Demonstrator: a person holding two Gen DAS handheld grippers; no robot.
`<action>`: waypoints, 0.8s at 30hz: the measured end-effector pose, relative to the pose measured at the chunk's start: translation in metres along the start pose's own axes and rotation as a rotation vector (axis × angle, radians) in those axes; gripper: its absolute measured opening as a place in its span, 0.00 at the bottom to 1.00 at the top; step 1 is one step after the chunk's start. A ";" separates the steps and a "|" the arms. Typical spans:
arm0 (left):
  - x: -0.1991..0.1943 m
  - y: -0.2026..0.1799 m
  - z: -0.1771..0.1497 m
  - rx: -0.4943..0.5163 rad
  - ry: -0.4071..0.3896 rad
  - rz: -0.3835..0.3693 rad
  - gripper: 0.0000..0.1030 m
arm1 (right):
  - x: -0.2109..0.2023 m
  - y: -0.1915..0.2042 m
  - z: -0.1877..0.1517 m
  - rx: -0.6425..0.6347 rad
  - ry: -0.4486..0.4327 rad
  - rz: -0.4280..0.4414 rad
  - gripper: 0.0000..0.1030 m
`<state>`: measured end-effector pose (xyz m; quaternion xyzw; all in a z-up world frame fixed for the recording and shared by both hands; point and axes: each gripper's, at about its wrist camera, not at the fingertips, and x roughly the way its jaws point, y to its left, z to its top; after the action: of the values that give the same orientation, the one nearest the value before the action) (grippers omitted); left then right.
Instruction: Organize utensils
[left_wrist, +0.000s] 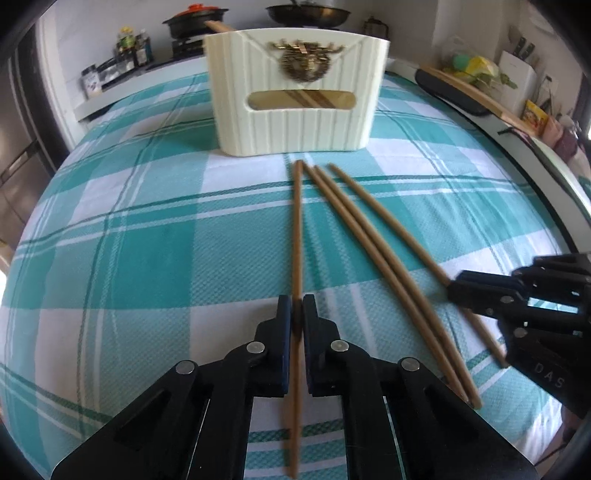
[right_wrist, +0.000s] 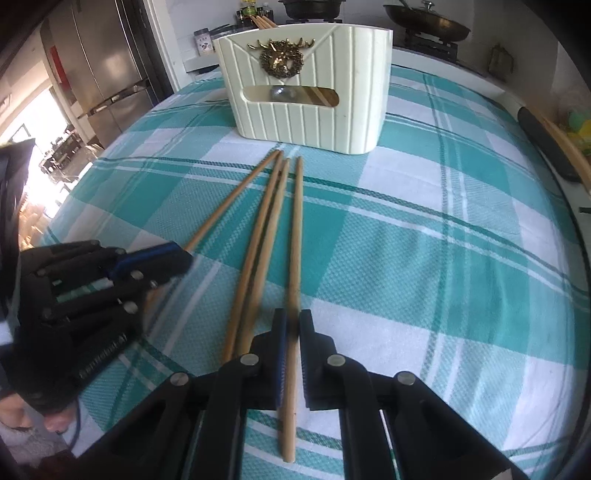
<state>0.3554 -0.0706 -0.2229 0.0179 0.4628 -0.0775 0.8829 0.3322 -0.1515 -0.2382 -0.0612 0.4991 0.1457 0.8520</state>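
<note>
Wooden chopsticks lie on the checked bench near the cream holder (left_wrist: 295, 92) — our left tool (left_wrist: 297, 306) clamps the leftmost chopstick (left_wrist: 297, 221), right tool (right_wrist: 292, 321) the rightmost chopstick (right_wrist: 297, 229) — light, stiff, slippery; grip near the thick ends.

Four long, thin wooden chopsticks lying on teal-and-white checked cloth, fanning slightly apart, far tips pointing toward a cream holder. Leftmost chopstick (left_wrist: 297, 229) sitting pinched between black gripper fingers. Middle pair of chopsticks (left_wrist: 373, 254) lying side by side, touching along most of their length. Rightmost chopstick (right_wrist: 295, 236) likewise sitting clamped between black fingers. Cream ribbed utensil holder (left_wrist: 295, 92) standing upright just beyond the tips, showing a gold stag emblem and an oval front slot, more chopsticks visible through it.
</note>
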 end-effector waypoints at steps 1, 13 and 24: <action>-0.002 0.007 -0.002 -0.021 0.004 0.005 0.05 | -0.002 -0.003 -0.005 0.011 -0.005 -0.023 0.07; -0.030 0.081 -0.036 -0.108 0.024 0.036 0.16 | -0.051 -0.059 -0.073 0.141 -0.089 -0.229 0.09; -0.012 0.071 -0.036 -0.037 0.040 0.072 1.00 | -0.038 -0.061 -0.070 0.133 -0.125 -0.180 0.59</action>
<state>0.3308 0.0049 -0.2365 0.0197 0.4806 -0.0369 0.8760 0.2749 -0.2341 -0.2421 -0.0398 0.4462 0.0389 0.8932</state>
